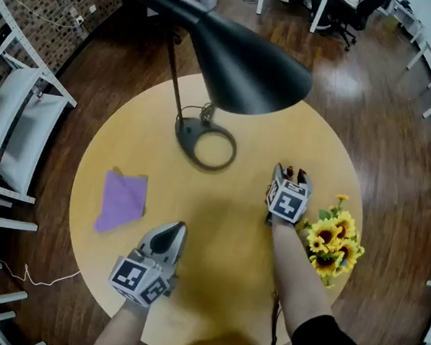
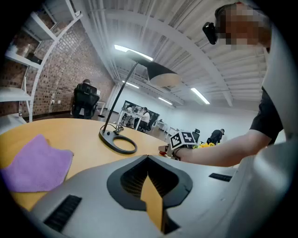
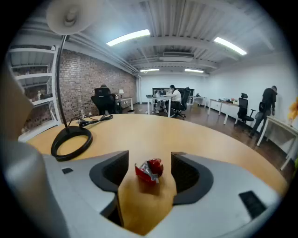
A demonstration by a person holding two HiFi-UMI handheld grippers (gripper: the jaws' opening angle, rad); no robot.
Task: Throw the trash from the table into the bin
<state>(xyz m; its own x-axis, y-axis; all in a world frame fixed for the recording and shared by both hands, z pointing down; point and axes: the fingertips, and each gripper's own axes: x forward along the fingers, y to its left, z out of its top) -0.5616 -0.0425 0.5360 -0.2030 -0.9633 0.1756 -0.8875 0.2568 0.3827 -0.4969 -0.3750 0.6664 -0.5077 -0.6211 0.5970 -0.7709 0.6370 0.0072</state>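
A crumpled red and silver wrapper lies on the round wooden table. My right gripper stands open around it, one jaw on each side, and neither pad touches it. From the head view this gripper sits right of the table's middle and hides the wrapper. My left gripper hovers near the front of the table, shut with nothing in it. A purple cloth lies flat at the left, a little ahead of the left gripper.
A black desk lamp stands at the back, with its ring base on the table and its shade hanging over the middle. Sunflowers lie at the right edge. White chairs stand left of the table. No bin shows.
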